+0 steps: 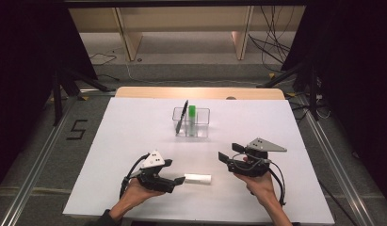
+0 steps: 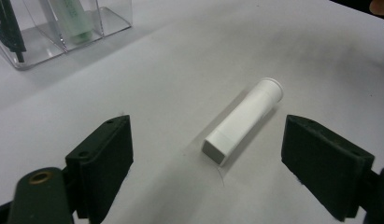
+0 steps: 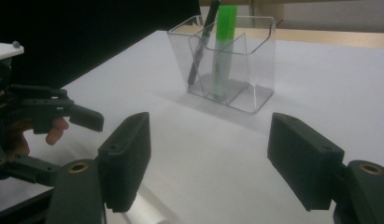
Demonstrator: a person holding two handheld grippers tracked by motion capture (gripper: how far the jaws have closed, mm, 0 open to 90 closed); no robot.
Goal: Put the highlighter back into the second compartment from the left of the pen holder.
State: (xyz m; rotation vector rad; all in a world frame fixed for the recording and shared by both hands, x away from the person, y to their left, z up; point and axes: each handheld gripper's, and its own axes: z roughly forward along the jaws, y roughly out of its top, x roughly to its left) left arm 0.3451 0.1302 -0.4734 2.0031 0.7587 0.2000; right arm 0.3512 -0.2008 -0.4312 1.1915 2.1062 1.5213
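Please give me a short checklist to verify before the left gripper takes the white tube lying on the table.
1. Left gripper open, nothing held: ok.
2. White tube lies flat ahead, between the line of the jaws: ok.
3. Right gripper open and apart from the tube: ok.
4. Table bare around the tube: ok.
5. Clear organizer upright, with a free compartment beside the black pen and green marker: ok.
6. Tube cap closed tightly: cannot tell.

A white tube with a square cap lies flat on the near middle of the table, cap leftward.
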